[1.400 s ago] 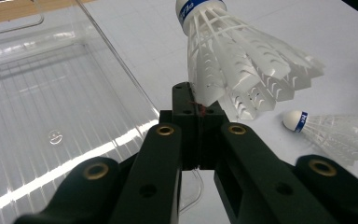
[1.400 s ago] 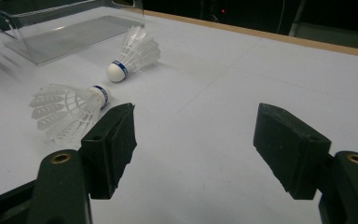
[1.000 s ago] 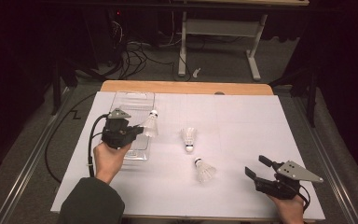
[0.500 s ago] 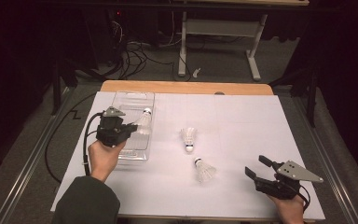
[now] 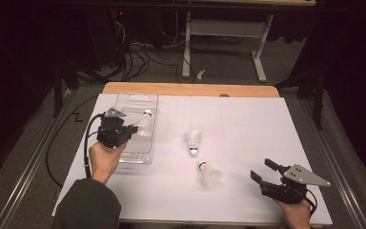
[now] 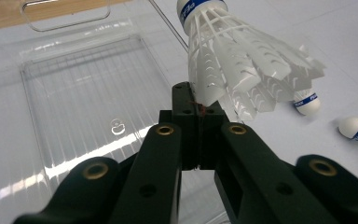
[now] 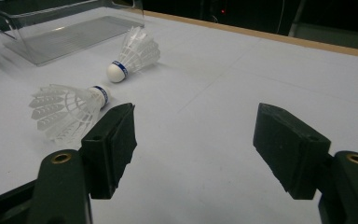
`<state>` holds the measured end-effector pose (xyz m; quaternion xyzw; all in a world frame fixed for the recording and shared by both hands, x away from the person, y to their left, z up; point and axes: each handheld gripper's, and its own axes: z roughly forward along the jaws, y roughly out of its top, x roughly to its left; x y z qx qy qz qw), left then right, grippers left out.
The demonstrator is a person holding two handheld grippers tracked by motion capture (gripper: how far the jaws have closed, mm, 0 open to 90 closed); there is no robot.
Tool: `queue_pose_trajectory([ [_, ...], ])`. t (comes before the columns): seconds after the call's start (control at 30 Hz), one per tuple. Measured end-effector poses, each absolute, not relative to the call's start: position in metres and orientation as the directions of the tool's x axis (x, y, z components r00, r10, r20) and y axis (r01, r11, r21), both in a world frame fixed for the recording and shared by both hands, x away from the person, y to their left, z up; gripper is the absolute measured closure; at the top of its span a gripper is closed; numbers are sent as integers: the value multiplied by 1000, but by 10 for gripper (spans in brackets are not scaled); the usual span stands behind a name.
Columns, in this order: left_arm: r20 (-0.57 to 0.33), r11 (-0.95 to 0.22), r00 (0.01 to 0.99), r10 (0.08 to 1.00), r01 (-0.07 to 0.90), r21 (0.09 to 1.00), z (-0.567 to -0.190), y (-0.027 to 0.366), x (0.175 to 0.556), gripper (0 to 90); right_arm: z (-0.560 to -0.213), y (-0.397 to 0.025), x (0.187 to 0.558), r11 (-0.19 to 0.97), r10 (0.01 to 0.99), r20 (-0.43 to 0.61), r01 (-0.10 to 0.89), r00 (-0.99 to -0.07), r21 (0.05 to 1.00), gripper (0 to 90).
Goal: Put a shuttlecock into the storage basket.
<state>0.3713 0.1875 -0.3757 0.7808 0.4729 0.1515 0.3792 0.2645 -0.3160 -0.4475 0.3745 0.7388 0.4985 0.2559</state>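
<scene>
While clamped on a shuttlecock (image 6: 242, 60) by its feathers, left gripper (image 5: 132, 129) above clear tray (image 5: 136, 102). Right gripper (image 5: 263, 171) spread wide, holding nothing.

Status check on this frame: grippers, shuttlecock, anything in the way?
Left gripper shut on held shuttlecock, above the clear tray. Right gripper open, idle. Two loose shuttlecocks on the table. Nothing in the way.
</scene>
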Motion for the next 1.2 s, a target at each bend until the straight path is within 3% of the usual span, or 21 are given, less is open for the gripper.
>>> queue_pose_trajectory([
  [1.2,-82,-300,482,872,661,687,-380,184,405,893,-448,-316,265,224,808,-5,300,-589,927,301],
])
